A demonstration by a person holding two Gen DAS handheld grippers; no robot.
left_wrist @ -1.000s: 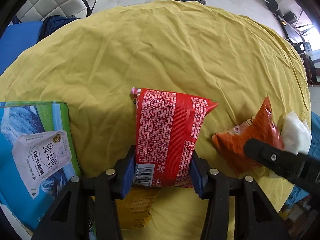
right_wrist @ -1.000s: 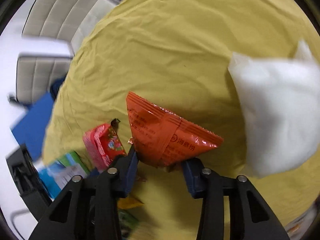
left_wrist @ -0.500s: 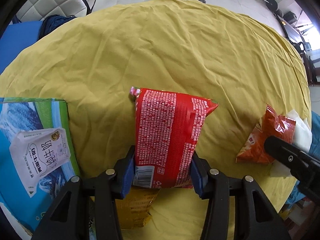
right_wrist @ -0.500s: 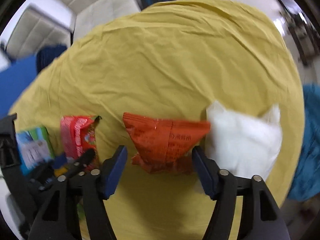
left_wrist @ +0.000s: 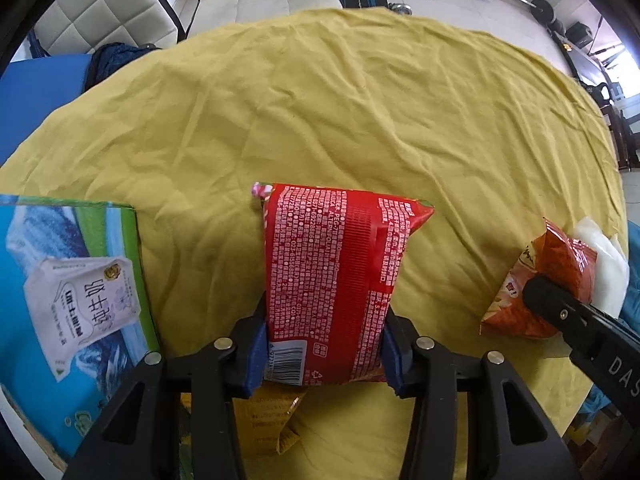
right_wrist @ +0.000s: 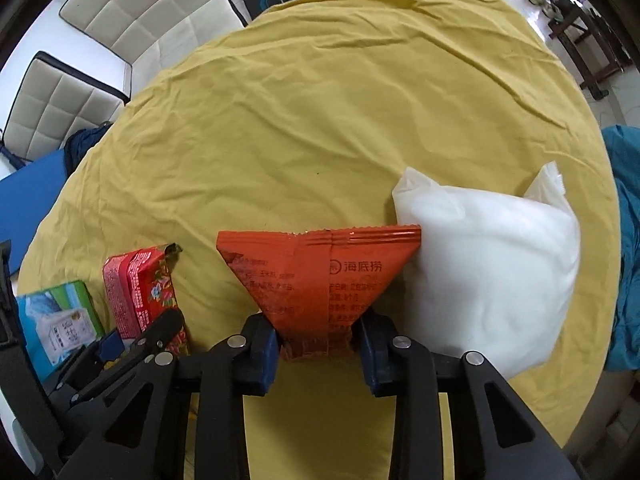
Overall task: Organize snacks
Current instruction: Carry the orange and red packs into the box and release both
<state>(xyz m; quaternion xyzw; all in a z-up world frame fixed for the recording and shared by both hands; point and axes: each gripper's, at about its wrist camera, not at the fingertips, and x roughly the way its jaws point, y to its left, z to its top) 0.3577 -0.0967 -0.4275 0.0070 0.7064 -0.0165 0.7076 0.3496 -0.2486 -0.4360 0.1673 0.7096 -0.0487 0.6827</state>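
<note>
Yellow cloth, wrinkled all over, covered the round table [right_wrist: 360,92], with padded white chairs [right_wrist: 140,4] beyond its far edge. My left tongs [left_wrist: 323,340] were closed on the lower end of the red snack packet [left_wrist: 336,280], which stood up above the near part of the table with its printed back to the lens; a yellow packet [left_wrist: 266,420] lay under it near the edge, and the blue and green milk carton [left_wrist: 72,292] sat at the near left edge. My right tongs [right_wrist: 318,344] gripped the narrow bottom of the orange snack bag [right_wrist: 320,276], its top corner touching the white pouch [right_wrist: 488,276] by the right edge. Whether either snack rested on the cloth or hung clear, I could not tell. To do this step well, I judged I should keep both grips firm but gentle, since puffed bags crush and slide easily, and bring the two snacks together side by side, setting each flat before letting go. I would mind the orange bag's corner, lest it drag the pouch toward the edge.
</note>
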